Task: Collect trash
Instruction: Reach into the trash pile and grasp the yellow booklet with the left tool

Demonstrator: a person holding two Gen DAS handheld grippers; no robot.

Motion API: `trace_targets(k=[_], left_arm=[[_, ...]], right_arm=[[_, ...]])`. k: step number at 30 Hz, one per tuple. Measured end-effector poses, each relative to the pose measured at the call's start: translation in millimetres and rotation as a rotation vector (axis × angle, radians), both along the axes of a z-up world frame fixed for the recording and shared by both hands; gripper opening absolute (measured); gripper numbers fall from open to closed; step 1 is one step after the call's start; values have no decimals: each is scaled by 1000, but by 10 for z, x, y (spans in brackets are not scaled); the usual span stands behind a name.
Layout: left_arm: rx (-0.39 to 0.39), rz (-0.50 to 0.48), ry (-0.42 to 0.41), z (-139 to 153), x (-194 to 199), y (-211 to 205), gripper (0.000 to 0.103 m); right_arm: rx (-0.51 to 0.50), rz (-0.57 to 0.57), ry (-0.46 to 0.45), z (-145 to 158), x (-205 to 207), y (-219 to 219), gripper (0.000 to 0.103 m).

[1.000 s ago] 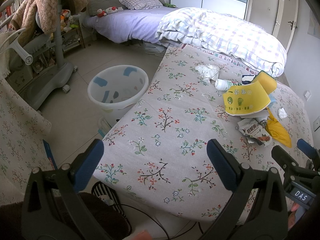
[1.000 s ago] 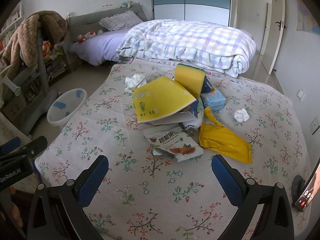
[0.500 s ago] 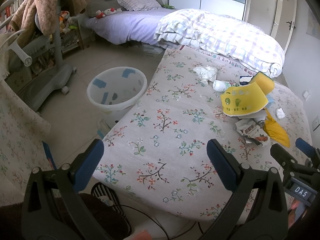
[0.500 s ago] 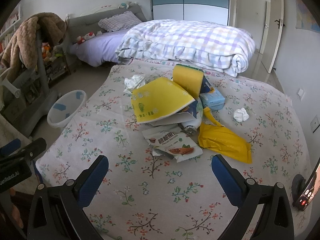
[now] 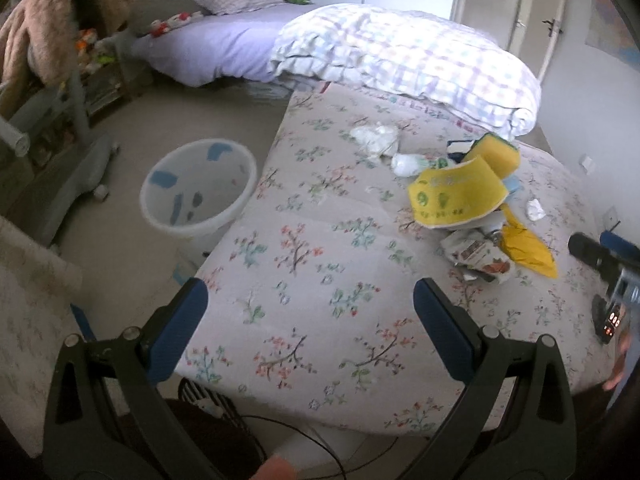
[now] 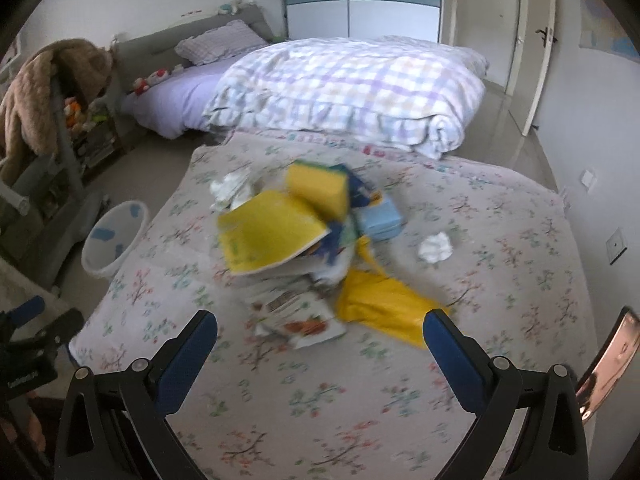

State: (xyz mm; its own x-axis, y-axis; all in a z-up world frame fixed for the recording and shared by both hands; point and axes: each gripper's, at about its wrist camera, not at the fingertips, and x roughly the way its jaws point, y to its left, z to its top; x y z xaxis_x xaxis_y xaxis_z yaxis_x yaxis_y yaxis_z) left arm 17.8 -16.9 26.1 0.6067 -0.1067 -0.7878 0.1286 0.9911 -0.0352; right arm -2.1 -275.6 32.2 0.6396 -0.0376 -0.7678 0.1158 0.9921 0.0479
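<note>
A heap of trash lies on the floral mattress [image 5: 320, 248] [image 6: 500, 240]: a curled yellow carton [image 5: 456, 194] [image 6: 268, 234], a yellow sponge [image 5: 498, 154] [image 6: 318, 186], a snack wrapper [image 5: 478, 254] [image 6: 300, 318], a yellow bag [image 5: 528, 250] [image 6: 384, 306], a blue pack [image 6: 380, 220] and crumpled tissues [image 5: 376, 138] [image 6: 436, 246]. A white bin [image 5: 198, 186] [image 6: 114, 236] stands on the floor left of the mattress. My left gripper [image 5: 308, 328] is open over the mattress's near edge. My right gripper [image 6: 320, 348] is open just short of the wrapper. Neither holds anything.
A folded plaid quilt [image 6: 348, 88] lies at the mattress's far end, a purple bed [image 5: 224, 48] behind it. A grey stand with a brown blanket [image 5: 52, 32] is at the left. A phone [image 5: 610, 320] [image 6: 608, 364] lies on the mattress's right edge.
Both views have pulled up and back from the mattress, so the trash heap and bin look smaller and farther. Both grippers stay open. The right wrist view is blurred by motion.
</note>
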Motion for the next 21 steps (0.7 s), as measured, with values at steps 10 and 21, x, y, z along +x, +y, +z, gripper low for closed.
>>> trace_targets(k=[10, 21], left_arm=[[29, -133, 51, 69, 468, -289, 102], [73, -357, 76, -270, 857, -1027, 102]], right_arm=[[66, -93, 173, -168, 479, -838, 103], [164, -136, 319, -713, 815, -1280, 98]])
